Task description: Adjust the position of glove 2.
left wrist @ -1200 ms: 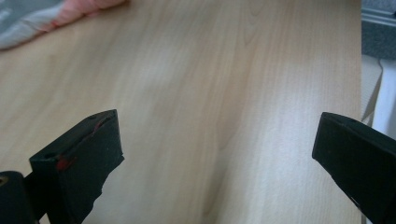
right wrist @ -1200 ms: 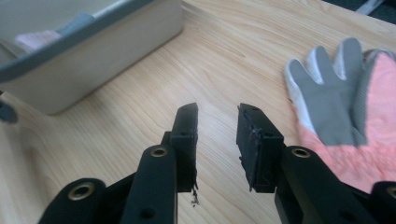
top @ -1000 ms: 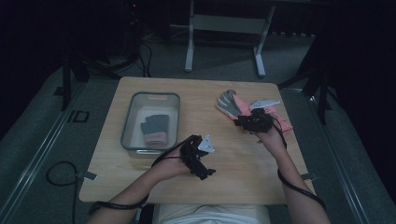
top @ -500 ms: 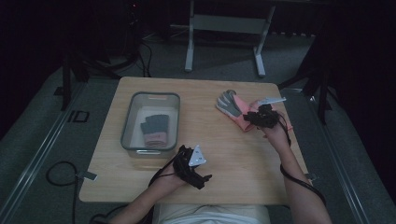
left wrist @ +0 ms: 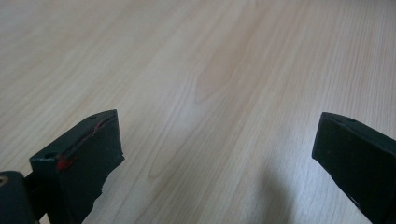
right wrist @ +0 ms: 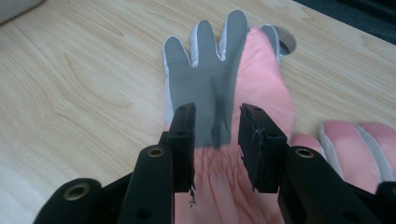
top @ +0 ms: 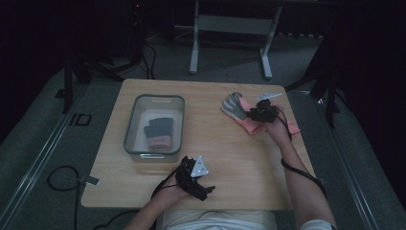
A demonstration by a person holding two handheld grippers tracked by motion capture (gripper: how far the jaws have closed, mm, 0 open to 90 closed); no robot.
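Note:
A pink glove with a grey palm (top: 233, 106) (right wrist: 210, 70) lies flat at the table's far right, fingers pointing away from my right gripper. My right gripper (top: 258, 113) (right wrist: 217, 123) is down on it near the cuff. Its jaws stand partly apart, one on each side of a crease in the palm, and I see no pinch on the fabric. A second pink glove (right wrist: 355, 140) (top: 290, 127) lies just to its right. My left gripper (top: 203, 188) (left wrist: 219, 140) hovers wide open over bare wood near the front edge, with nothing between its jaws.
A clear plastic bin (top: 129, 129) sits on the left half of the wooden table (top: 230, 158), with a dark and pink pair of gloves (top: 158, 133) inside. Cables trail off the front edge. A metal stand's legs (top: 194, 48) rise beyond the far edge.
My left hand has drawn back from beside the bin toward the front edge and sunk lower. My right hand has shifted up over the gloves, which lie where they were.

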